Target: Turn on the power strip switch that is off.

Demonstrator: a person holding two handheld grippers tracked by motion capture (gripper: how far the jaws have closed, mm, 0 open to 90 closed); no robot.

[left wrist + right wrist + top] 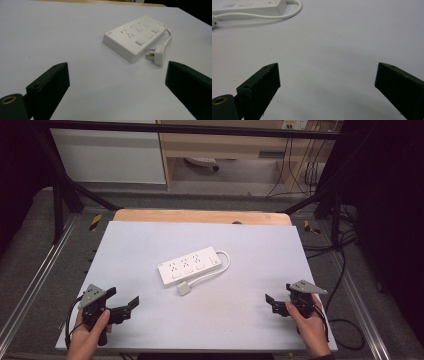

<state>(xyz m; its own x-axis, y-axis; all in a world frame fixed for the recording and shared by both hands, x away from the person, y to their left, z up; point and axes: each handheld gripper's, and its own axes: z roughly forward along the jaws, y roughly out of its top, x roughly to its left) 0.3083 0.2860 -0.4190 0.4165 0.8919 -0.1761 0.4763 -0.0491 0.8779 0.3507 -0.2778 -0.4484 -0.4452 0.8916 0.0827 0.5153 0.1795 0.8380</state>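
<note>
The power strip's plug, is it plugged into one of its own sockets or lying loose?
Loose. The plug lies on the table beside the power strip, prongs bare.

One white power strip (189,266) lies on the worktop (250,320) — with one cable (220,269) and one plug (184,289). It carries three socket groups and three switches, as far as the high view lets me count. Two grippers — left (125,301), right (272,303).

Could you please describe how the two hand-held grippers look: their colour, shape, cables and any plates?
Both the left gripper and the right gripper are black, each with two blocky, wedge-shaped jaws. A grey three-cornered plate with small holes sits on top of each. A black cable trails from each one. Bare hands hold them; no sleeves are visible.
</note>
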